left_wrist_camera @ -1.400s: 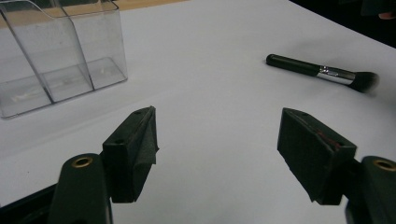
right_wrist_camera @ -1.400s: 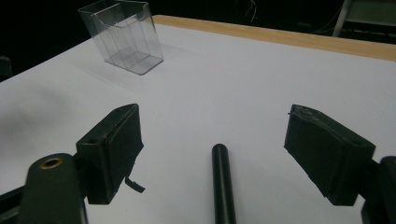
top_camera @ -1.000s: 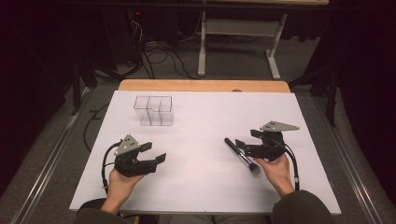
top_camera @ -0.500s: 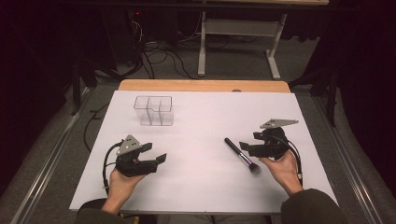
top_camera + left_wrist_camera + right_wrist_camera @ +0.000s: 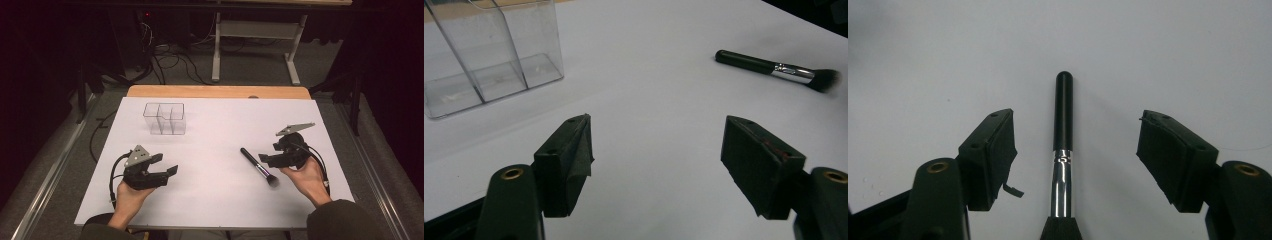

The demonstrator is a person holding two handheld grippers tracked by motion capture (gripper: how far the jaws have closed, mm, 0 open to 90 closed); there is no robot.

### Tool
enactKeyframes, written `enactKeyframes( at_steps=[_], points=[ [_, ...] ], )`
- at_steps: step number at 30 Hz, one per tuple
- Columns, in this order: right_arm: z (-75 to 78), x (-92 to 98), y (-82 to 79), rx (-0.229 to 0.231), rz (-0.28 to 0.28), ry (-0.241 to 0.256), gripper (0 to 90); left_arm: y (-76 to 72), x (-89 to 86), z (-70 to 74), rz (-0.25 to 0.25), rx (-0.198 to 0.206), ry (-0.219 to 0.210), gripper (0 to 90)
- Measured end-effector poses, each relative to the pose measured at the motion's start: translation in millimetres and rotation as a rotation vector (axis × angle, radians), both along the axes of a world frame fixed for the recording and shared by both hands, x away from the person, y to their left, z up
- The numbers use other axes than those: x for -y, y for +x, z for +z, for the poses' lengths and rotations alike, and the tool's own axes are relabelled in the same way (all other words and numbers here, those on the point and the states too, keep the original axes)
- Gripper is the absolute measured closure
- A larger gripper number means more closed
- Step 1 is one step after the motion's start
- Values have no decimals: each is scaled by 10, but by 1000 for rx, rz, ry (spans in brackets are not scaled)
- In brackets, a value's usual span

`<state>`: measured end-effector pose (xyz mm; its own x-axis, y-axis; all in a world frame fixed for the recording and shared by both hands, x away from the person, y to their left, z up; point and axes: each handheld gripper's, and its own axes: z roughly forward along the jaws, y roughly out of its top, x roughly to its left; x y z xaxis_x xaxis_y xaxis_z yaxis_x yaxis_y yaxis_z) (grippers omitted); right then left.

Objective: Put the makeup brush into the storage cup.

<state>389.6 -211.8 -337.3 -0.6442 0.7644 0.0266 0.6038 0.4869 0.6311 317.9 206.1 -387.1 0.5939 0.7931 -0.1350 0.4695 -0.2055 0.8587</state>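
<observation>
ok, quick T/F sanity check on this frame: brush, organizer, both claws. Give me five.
1. The makeup brush lies flat on the white table cover. True.
2. The right claw is shut on the brush. False: its jaws stand open on either side of the brush, which lies between them untouched.
3. The clear organizer holds the brush. False: its compartments are empty and the brush lies on the cover well to its right.
4. The left claw is open and holds nothing. True.
5. The brush's bristles point toward the organizer. False: the handle end points that way, the bristles toward the person.
</observation>
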Motion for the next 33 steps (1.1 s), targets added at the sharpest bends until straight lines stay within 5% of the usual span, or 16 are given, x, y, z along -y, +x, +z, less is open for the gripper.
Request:
enactKeyframes(
  at_steps=[33],
  points=[
    [-58,-195,126,-224,41,-239,462,0,33,-1,-28,5,1,284]
  ],
)
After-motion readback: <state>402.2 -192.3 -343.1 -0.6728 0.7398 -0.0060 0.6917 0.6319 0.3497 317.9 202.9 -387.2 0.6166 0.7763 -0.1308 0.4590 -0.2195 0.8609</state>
